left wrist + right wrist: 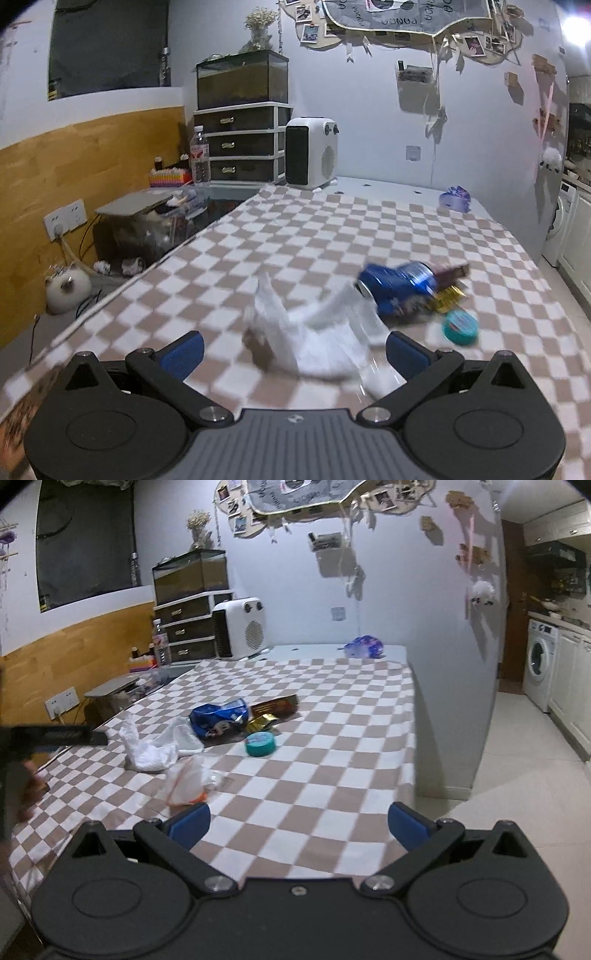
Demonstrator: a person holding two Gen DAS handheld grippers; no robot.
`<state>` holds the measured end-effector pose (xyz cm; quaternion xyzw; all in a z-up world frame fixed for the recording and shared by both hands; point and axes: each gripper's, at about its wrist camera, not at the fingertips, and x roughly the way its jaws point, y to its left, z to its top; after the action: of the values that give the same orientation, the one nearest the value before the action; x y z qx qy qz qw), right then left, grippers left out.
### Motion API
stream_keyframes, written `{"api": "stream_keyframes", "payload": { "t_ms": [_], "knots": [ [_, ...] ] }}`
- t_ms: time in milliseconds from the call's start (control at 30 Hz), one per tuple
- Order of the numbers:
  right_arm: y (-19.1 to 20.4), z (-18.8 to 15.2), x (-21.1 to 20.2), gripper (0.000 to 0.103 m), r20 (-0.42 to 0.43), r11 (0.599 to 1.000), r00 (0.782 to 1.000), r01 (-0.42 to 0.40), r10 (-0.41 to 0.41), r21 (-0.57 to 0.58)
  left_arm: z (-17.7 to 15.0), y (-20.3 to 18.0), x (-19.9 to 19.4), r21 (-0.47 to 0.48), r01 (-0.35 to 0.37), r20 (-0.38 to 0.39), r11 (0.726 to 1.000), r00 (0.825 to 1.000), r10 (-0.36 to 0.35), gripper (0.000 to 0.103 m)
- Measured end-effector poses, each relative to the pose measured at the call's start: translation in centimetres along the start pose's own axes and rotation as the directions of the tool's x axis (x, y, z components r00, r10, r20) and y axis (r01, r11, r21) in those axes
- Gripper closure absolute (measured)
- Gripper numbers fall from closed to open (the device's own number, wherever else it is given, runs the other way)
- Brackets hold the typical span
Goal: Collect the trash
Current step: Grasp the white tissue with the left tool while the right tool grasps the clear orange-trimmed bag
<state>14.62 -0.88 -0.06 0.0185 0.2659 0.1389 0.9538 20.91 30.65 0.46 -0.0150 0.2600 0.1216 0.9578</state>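
- Brown-and-white checked cloth (314,775) covers the surface; all the trash I can see lies on it.
- White crumpled plastic bag (314,332): in my left wrist view it sits just ahead of the left gripper (293,349), between the two blue fingers (183,354) but not touched by either. The fingers stand wide apart and hold nothing. This view is blurred.
- Clear wrapper with an orange edge (188,782): nearer to me than the white bag in the right wrist view, just beyond the right gripper's left finger.
- Blue snack bag (218,718): crumpled, lying on its side past the white bag and touching it in the left view.
- Gold foil wrapper (262,722): tucked against the blue bag's right side.
- Dark brown flat packet (275,705): behind the gold wrapper, beside the blue bag.
- Teal round tin (260,744): flat on the cloth, just in front of the gold wrapper, apart from the blue bag.
- Purple-and-white packet (364,646): well apart from the rest, at the far end of the surface near the wall.
- Right gripper (299,825): over bare cloth at the near edge, fingers wide apart, nothing held.
- Far left corner: white fan heater (242,627), drawer unit (188,631) with a glass tank (190,576) on top, a water bottle (161,642).
- Washing machine (539,661) at right, on the tiled floor.
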Motion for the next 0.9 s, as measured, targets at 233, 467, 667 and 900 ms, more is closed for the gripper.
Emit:
{"api": "stream_keyframes", "payload": {
  "t_ms": [233,467,667,900],
  "knots": [
    [0.4,0.3,2.0,0.000,-0.007,0.999,0.999,-0.041,0.041,0.003,1.2,-0.8,8.3,0.065,0.057,-0.099,0.996,0.994,-0.051,0.000],
    [-0.6,0.2,3.7,0.000,-0.028,0.994,0.995,-0.093,0.095,0.051,0.4,-2.3,12.0,0.047,0.176,-0.186,0.983,0.969,-0.165,0.000],
    [-0.4,0.4,5.8,0.000,-0.044,0.982,0.988,-0.145,0.151,0.125,0.0,-3.9,13.4,0.077,0.151,-0.208,0.986,0.969,-0.133,0.000],
    [2.6,1.1,8.7,0.002,-0.047,0.967,0.967,-0.246,0.249,0.065,-0.4,-3.2,14.8,0.061,0.060,-0.212,0.996,0.976,-0.046,0.011]
  ]
}}
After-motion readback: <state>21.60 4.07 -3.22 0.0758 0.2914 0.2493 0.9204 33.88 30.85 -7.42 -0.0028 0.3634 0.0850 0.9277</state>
